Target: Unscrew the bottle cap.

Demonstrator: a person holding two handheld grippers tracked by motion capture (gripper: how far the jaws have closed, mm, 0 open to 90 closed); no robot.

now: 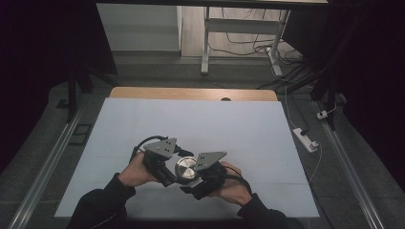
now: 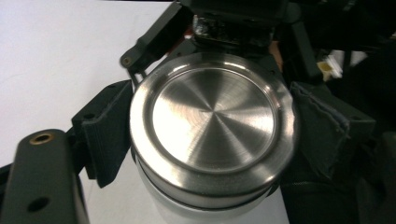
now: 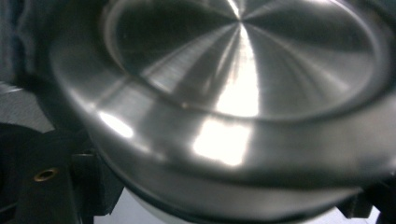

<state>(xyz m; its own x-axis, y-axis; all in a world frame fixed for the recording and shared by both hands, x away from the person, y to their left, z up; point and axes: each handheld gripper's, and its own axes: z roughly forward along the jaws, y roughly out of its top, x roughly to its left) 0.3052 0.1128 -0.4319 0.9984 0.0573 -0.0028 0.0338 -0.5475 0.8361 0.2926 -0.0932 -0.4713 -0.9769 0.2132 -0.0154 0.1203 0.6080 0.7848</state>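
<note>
A white container [image 2: 187, 212] with a brushed steel lid [image 1: 185, 168] stands on the white table sheet [image 1: 200, 124], near its front edge. My left gripper [image 1: 175, 174] comes in from the left. It is shut on the steel lid [image 2: 212, 126], with its pads [image 2: 109, 130] pressed against the rim on both sides. My right gripper [image 1: 194, 183] comes in from the right and is shut on the container lower down, under the lid [image 3: 243, 70]. A strip of the white body [image 3: 154, 210] shows below the rim. The container's lower part is hidden by the grippers.
The wooden table edge [image 1: 191, 93] shows beyond the sheet. Behind it stand a desk frame [image 1: 205, 47] and loose cables on the floor. A white power strip [image 1: 305, 139] lies on the floor to the right. Metal rails run along both sides.
</note>
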